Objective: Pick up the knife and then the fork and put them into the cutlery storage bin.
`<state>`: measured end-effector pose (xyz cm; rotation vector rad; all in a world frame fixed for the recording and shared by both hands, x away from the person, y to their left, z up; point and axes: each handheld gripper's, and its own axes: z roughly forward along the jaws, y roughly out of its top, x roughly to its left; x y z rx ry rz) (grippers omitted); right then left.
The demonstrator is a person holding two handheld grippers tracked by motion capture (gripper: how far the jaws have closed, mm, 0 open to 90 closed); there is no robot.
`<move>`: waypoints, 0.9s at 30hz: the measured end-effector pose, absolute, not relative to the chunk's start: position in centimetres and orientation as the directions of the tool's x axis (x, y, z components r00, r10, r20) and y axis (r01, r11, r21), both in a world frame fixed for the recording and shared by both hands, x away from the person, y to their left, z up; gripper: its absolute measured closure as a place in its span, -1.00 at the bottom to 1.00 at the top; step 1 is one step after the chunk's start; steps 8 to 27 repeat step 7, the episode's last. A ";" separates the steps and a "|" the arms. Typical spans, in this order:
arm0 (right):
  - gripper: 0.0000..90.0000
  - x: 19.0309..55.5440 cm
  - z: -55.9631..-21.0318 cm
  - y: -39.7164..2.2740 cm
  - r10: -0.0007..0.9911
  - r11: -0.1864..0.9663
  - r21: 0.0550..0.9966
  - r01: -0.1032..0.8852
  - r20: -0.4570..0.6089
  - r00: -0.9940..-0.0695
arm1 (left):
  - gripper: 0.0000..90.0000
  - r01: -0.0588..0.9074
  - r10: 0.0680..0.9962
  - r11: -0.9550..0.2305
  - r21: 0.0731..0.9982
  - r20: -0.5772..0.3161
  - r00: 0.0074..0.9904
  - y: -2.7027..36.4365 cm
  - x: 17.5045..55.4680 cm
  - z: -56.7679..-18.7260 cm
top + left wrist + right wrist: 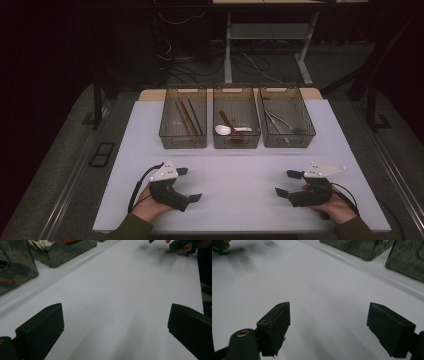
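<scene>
Three clear bins stand in a row at the back of the white table (235, 170). The left bin (183, 118) holds brown chopsticks, the middle bin (236, 118) holds a white spoon (223, 130) and a brown utensil, and the right bin (286, 118) holds metal cutlery. My left gripper (189, 184) rests at the front left, jaws wide open and empty (115, 322). My right gripper (286, 183) sits at the front right, open too, with nothing between its jaws (328, 325). Both point inward at bare table.
The table's front edge lies just under the person's hands (150, 207). Dark floor with cables and a desk frame (230, 45) lie beyond the bins. In the left gripper view the other gripper (181, 244) shows at the far top right.
</scene>
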<state>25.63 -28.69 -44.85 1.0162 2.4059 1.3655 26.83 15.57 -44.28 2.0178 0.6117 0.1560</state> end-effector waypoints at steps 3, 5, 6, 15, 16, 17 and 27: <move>-0.59 25.6 -44.8 -28.7 0.647 0.341 0.815 0.468 0.158 -0.746 | -1.00 0.356 0.482 -0.389 0.850 -0.142 0.864 15.6 26.8 -44.3; -0.59 25.6 -44.8 -28.7 0.646 0.340 0.816 0.467 0.158 -0.747 | -1.00 0.355 0.481 -0.391 0.849 -0.140 0.865 15.5 26.8 -44.3; -0.59 25.6 -44.8 -28.7 0.646 0.340 0.816 0.468 0.159 -0.747 | -1.00 0.356 0.482 -0.391 0.849 -0.141 0.865 15.5 26.8 -44.3; -0.59 25.6 -44.8 -28.7 0.646 0.341 0.816 0.467 0.157 -0.747 | -1.00 0.356 0.482 -0.389 0.850 -0.142 0.865 15.5 26.8 -44.3; -0.59 25.6 -44.8 -28.7 0.646 0.341 0.816 0.467 0.157 -0.747 | -1.00 0.356 0.482 -0.389 0.850 -0.142 0.865 15.5 26.8 -44.3; -0.59 25.6 -44.8 -28.7 0.646 0.341 0.816 0.467 0.157 -0.747 | -1.00 0.356 0.482 -0.389 0.850 -0.142 0.865 15.5 26.8 -44.3; -0.59 25.6 -44.8 -28.7 0.646 0.341 0.816 0.467 0.157 -0.747 | -1.00 0.356 0.482 -0.389 0.850 -0.142 0.865 15.5 26.8 -44.3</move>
